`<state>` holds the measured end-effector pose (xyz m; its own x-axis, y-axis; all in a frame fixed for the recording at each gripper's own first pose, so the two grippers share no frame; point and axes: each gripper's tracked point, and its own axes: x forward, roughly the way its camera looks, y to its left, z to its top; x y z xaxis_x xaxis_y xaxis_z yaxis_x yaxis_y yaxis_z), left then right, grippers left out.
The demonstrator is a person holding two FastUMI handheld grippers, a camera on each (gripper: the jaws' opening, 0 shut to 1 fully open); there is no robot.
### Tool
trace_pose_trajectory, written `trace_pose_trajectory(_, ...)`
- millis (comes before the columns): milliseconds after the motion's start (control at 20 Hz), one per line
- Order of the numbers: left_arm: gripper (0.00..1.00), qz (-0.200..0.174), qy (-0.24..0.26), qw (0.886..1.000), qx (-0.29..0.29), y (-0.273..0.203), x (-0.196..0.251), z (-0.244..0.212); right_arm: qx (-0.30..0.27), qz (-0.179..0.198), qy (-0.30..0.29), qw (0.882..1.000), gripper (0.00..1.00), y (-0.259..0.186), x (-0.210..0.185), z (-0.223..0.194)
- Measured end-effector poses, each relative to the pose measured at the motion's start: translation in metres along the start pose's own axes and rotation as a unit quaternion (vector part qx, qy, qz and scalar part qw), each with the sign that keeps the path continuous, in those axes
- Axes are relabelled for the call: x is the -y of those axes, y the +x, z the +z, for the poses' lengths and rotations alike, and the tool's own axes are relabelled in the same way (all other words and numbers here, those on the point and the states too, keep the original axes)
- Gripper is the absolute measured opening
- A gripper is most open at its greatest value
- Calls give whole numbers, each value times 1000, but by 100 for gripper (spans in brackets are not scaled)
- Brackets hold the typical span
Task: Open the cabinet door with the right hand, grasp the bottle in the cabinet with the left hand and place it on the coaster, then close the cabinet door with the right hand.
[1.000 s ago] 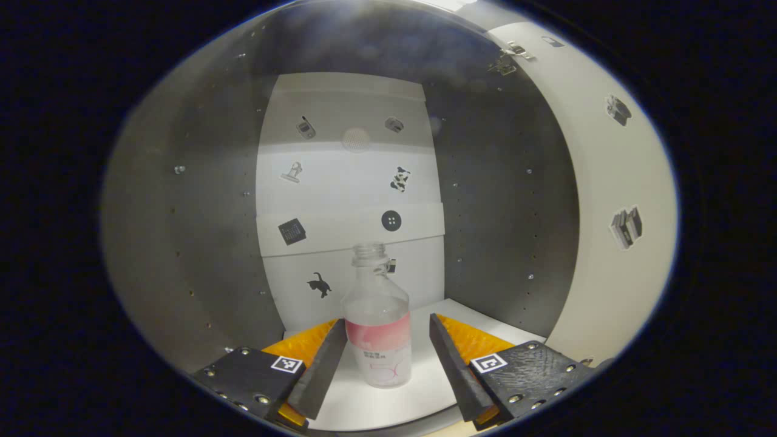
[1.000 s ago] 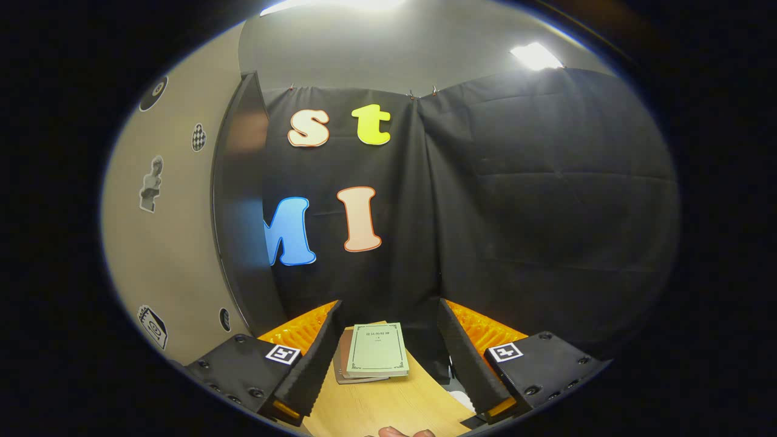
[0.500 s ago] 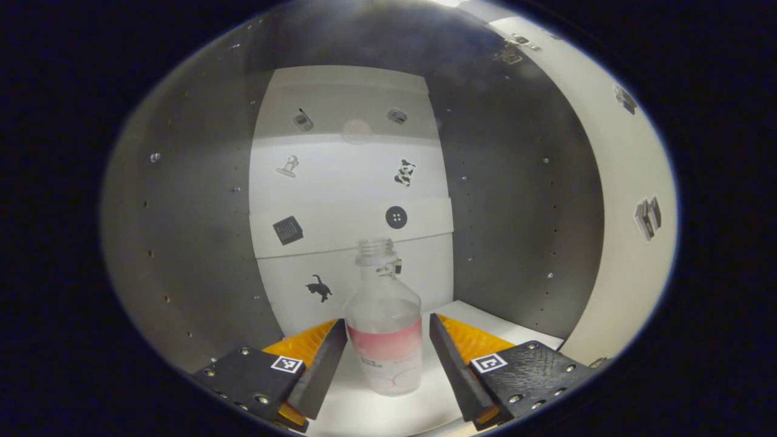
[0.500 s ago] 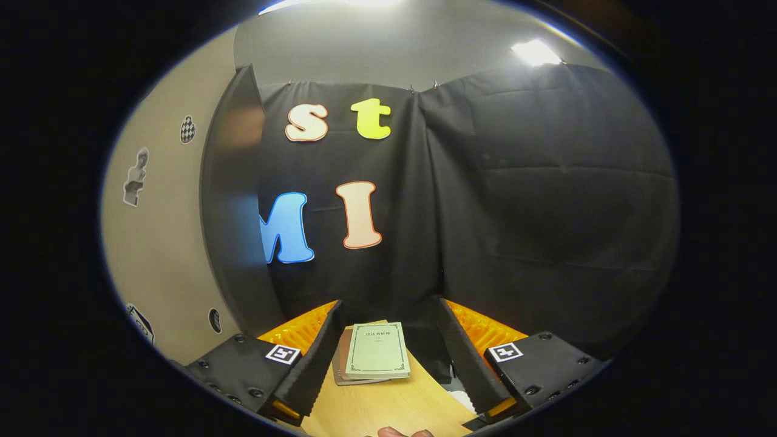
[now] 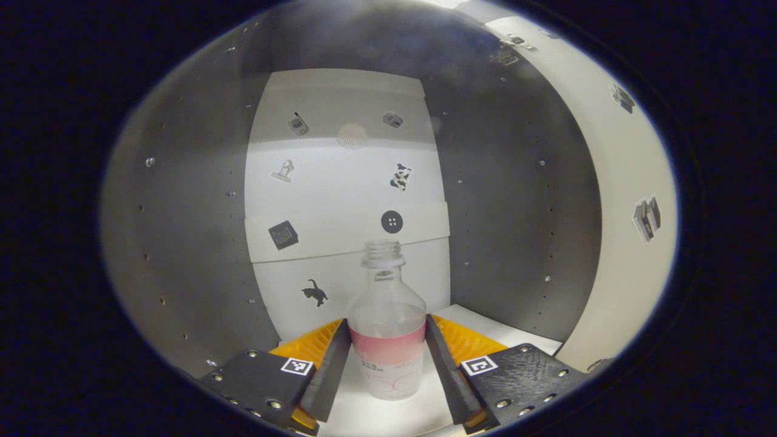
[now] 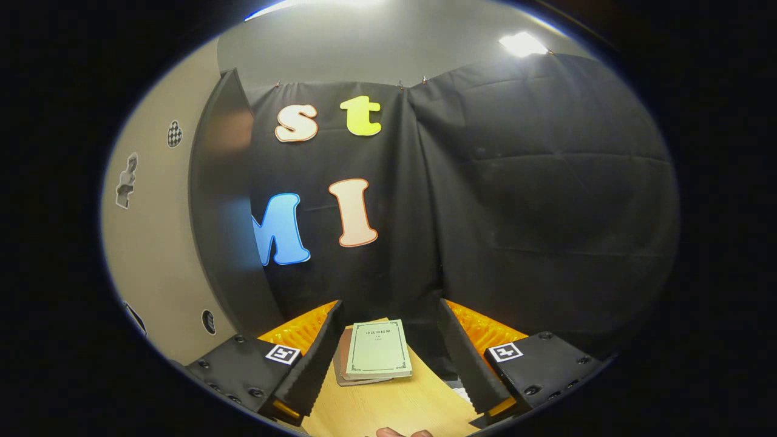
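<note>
A clear uncapped bottle [image 5: 388, 340] with a pink label stands upright on the white floor [image 5: 485, 331] inside the cabinet. My left gripper [image 5: 387, 321] reaches into the cabinet, and both its fingers press the bottle's sides at label height. The cabinet door [image 5: 619, 212] stands swung open at the right, stickers on its pale face. In the right gripper view my right gripper [image 6: 388, 306] is open with nothing between its fingers, hovering over the wooden table [image 6: 388, 406] beside the open door [image 6: 152, 255].
Dark grey side walls [image 5: 182, 243] with peg holes close in the cabinet on both sides; its white back panel [image 5: 346, 182] carries small stickers. Two stacked booklets [image 6: 377, 355] lie on the table ahead of the right gripper. A fingertip [image 6: 394, 432] shows at the bottom edge.
My left gripper moved deeper into the cabinet and its fingers closed in until they touch the bottle. The right gripper drifted slightly and stayed open.
</note>
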<state>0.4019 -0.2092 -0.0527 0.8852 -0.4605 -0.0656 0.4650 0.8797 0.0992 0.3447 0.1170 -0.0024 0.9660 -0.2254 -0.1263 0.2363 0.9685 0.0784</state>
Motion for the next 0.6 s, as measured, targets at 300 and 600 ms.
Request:
trace_pose_trajectory(300,73,-2,8,1000,18,-23,4,15,-3,16,-6,1000,96,7,-5,-10)
trace_pose_trajectory(600,73,-12,22,998,56,-76,8,56,0,38,2,999,97,8,-17,-11)
